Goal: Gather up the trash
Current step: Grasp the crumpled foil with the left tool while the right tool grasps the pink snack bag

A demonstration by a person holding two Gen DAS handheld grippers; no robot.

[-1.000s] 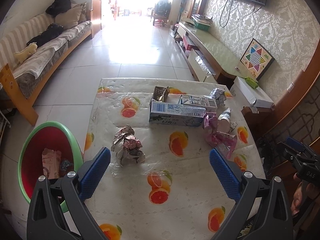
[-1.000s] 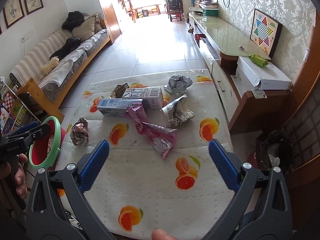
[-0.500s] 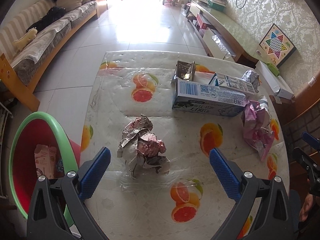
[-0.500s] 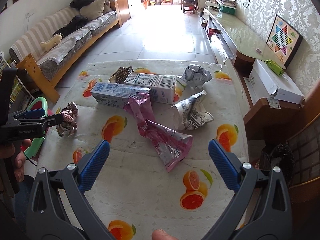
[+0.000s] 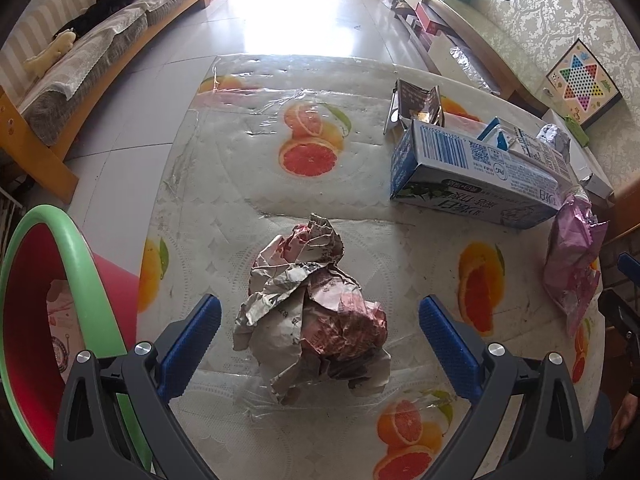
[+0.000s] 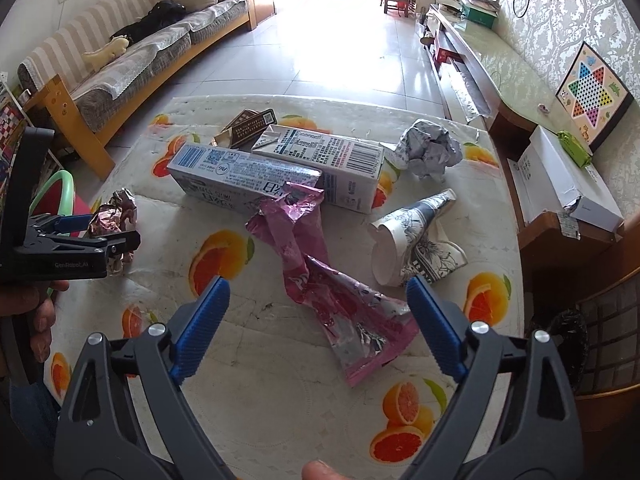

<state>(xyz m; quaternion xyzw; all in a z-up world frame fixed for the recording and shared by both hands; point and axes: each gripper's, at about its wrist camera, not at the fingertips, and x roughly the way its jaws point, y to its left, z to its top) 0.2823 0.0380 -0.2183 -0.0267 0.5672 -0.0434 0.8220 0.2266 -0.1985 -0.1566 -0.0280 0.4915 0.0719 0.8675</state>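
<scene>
A crumpled paper ball [image 5: 308, 308] lies on the table between the open fingers of my left gripper [image 5: 320, 320]; it also shows in the right wrist view [image 6: 116, 220]. My right gripper [image 6: 318, 308] is open, its fingers either side of a pink foil wrapper [image 6: 332, 292]. Two milk cartons [image 6: 248, 176] [image 6: 324, 160], a crushed paper cup [image 6: 416, 236], a grey paper ball [image 6: 430, 152] and a brown packet [image 6: 248, 124] lie further back. The red bin with a green rim [image 5: 80, 280] stands left of the table.
The table has a fruit-print cover [image 5: 304, 148] under clear film. A sofa [image 6: 132, 60] runs along the left wall. A low cabinet [image 6: 520, 80] with a game board [image 6: 592, 96] is on the right. A dark waste basket [image 6: 568, 344] sits at right.
My left gripper has moved forward and down until the crumpled paper ball sits between its fingers. My right gripper has moved forward over the pink wrapper. Both stay open.
</scene>
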